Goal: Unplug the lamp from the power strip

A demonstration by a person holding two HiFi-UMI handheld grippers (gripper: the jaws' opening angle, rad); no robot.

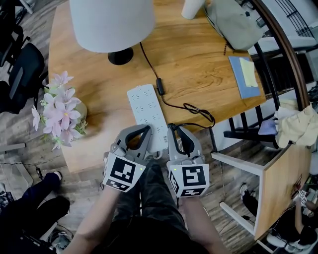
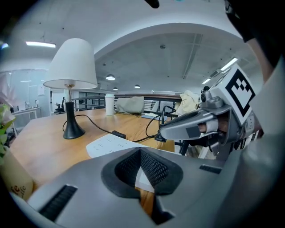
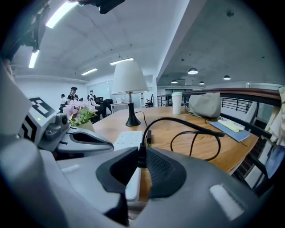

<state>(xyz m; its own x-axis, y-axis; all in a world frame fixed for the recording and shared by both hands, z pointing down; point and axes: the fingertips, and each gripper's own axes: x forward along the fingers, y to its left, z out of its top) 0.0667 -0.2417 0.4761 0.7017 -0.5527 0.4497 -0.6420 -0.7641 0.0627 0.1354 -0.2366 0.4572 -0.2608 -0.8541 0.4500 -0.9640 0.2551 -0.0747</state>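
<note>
The lamp [image 1: 112, 20] with a white shade and black base stands at the back of the wooden table [image 1: 198, 59]. Its black cord [image 1: 198, 108] runs past an inline switch [image 1: 161, 87] and loops to my right gripper [image 1: 172, 128]. That gripper [image 3: 141, 153] is shut on the black plug [image 3: 141, 159], just off the right side of the white power strip [image 1: 144, 106] at its near end. My left gripper [image 1: 147, 129] is over the strip's near end, its tips together with nothing between them. I cannot tell whether it touches the strip [image 2: 111, 143].
A vase of pink flowers [image 1: 59, 111] stands at the table's left edge. A grey bag [image 1: 233, 22], a white cup [image 1: 191, 7] and a blue notebook [image 1: 244, 77] lie at the back right. A chair [image 1: 238, 134] stands off the right edge.
</note>
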